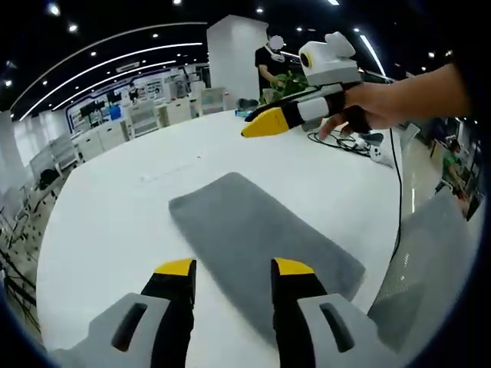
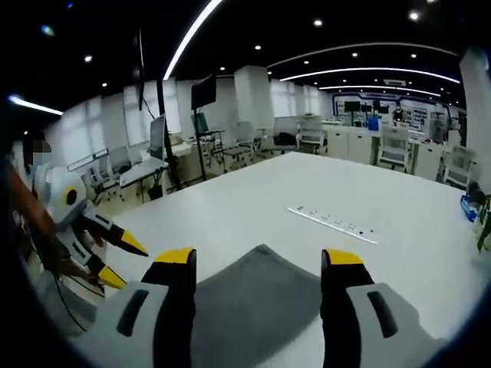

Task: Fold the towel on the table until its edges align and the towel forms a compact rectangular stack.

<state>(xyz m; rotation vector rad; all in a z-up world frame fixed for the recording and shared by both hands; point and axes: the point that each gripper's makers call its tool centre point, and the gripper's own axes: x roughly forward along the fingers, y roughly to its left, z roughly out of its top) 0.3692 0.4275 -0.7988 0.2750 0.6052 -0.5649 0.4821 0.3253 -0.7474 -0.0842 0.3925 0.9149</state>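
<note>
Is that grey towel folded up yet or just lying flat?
Lying flat: the grey towel spreads as one long rectangle on the white table, with no stacked layers visible. Whether it was folded once already, I cannot tell.

1. The towel (image 1: 261, 238) is seen as grey cloth, matt, with a soft, slightly napped surface.
2. The worktop (image 1: 115, 222) is seen as white, smooth and faintly glossy.
3. The left gripper (image 1: 234, 270) and right gripper (image 2: 259, 257) are seen as smooth plastic: grey bodies, black jaws, yellow tips.
</note>
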